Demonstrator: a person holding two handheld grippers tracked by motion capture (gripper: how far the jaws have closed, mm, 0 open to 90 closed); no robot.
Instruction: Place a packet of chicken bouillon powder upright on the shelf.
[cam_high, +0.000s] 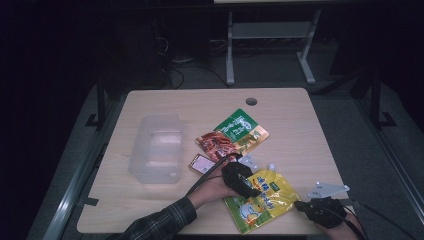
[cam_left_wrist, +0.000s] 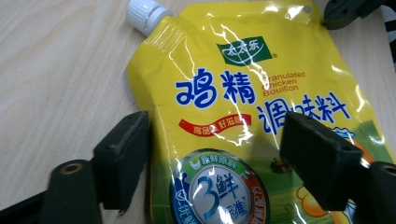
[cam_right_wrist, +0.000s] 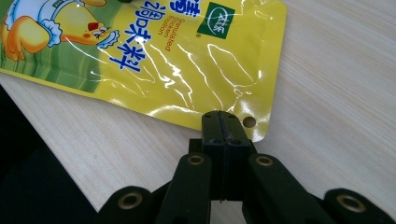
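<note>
Glossy yellow spouted pouch (cam_left_wrist: 243, 93) lies crinkled on woodgrain table (cam_left_wrist: 56, 70)

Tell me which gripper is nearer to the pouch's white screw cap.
Left. The left gripper straddles the yellow pouch just below its white cap; the right gripper pinches the corner with the hole, across the top edge.

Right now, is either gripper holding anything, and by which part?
The right gripper is shut on the yellow plastic spouted seasoning pouch at its corner edge beside the punched hole. The left gripper straddles the pouch, jaws apart, not gripping.
</note>
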